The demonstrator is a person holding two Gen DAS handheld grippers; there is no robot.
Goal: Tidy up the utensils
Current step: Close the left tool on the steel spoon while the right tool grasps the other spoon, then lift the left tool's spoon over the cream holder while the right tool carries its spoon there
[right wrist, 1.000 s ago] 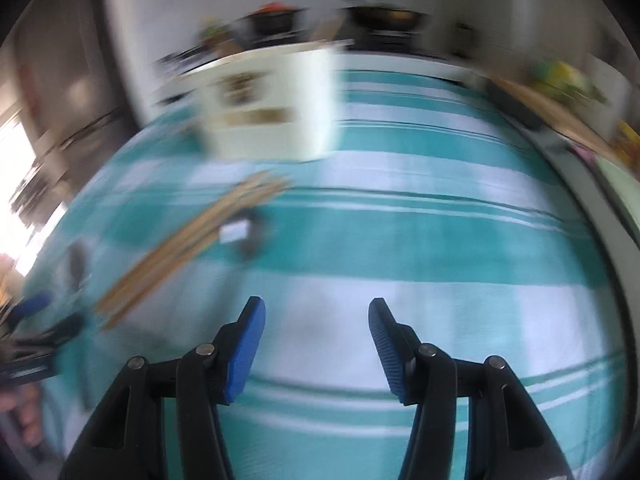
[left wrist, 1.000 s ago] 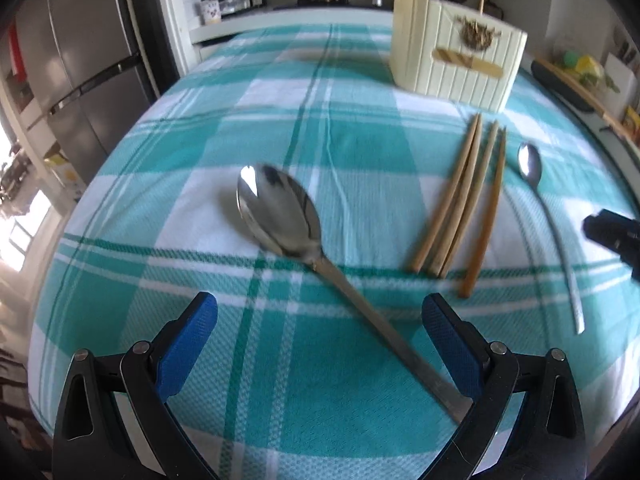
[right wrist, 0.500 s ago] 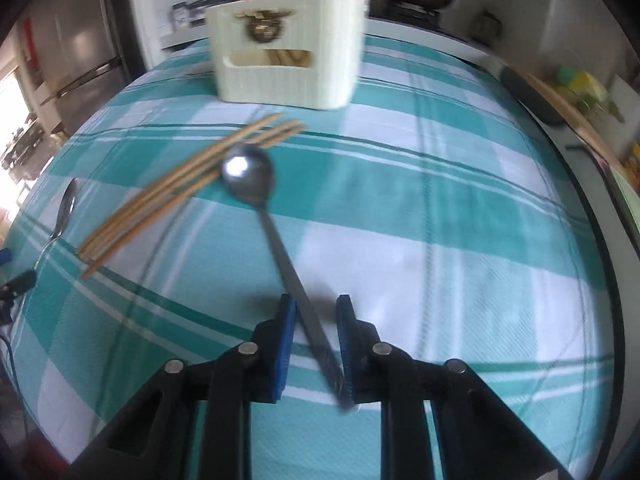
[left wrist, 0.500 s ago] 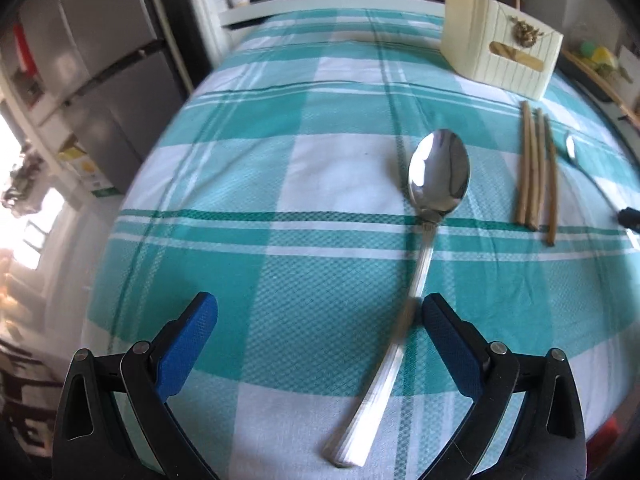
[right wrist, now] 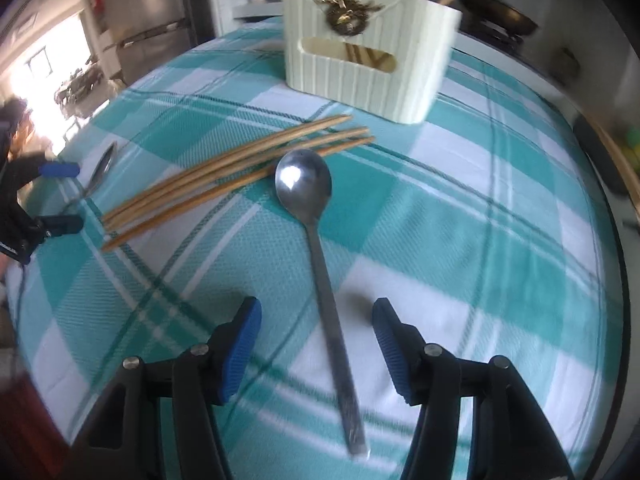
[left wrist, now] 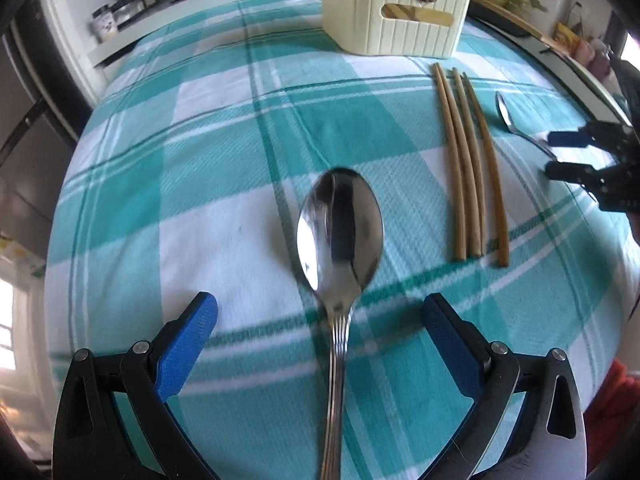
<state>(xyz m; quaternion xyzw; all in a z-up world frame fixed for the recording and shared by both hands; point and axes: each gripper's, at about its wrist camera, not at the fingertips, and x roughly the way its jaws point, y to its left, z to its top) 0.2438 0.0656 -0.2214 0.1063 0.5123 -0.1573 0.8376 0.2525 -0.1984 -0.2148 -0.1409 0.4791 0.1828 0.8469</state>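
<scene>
Two grippers: left gripper jaws spread wide, grasping nothing; right gripper jaws also spread, grasping nothing.
Large spoon: lies on the checked tablecloth, bowl up, handle running back between the left jaws, no pad touching it.
Slim spoon: flat on the cloth, handle between the right jaws, untouched; bowl just beside the chopstick tips.
Chopsticks: loose bundle between the two spoons, tips toward the caddy.
Caddy: cream ribbed utensil holder upright at the far side of the table, gold ornament on its front, wooden pieces visible through the handle slot.
Obstacles: chopsticks lie close along the slim spoon's bowl; cloth bare between large spoon and caddy.
Left view only: counter at right with yellow-green items, jars on the back ledge, right gripper seen from the side.
Right view only: fridge, wok and pot on the stove, left gripper at the left edge.
Writing: cannot tell, jar labels too small and blurred.
</scene>
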